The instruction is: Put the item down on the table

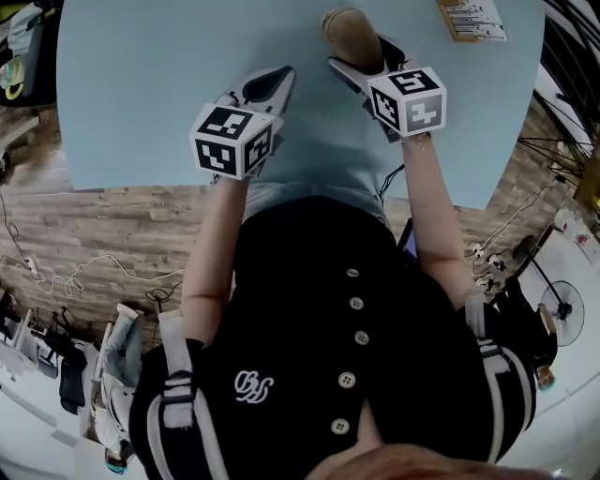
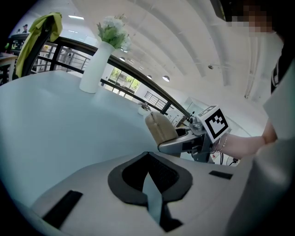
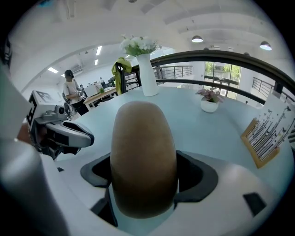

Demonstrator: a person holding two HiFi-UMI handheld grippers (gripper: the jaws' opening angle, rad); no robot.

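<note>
Jaws of the right hand-held gripper (image 3: 144,162) press on both sides of the item (image 3: 144,156), a brown, smooth, oblong thing that stands upright between them and rises well past the pads. In the head view the item sits over the far part of the pale blue table (image 1: 141,84), close to its far edge. Whether its lower end touches the surface I cannot tell.

The left hand-held gripper (image 2: 148,156) holds nothing. Its jaws are drawn together, with only a thin sliver of table showing between the dark pads. It hovers over the table just beside the right one, on the person's left, and the two are apart, not touching.

A white vase (image 3: 147,76) with white flowers stands farther back on the table. A small potted plant (image 3: 209,103) sits off to its right, well apart from it. A wooden rack (image 3: 266,138) stands at the table's right side in the right gripper view. A printed leaflet (image 1: 473,19) lies near the far edge, to the right of the item.
</note>
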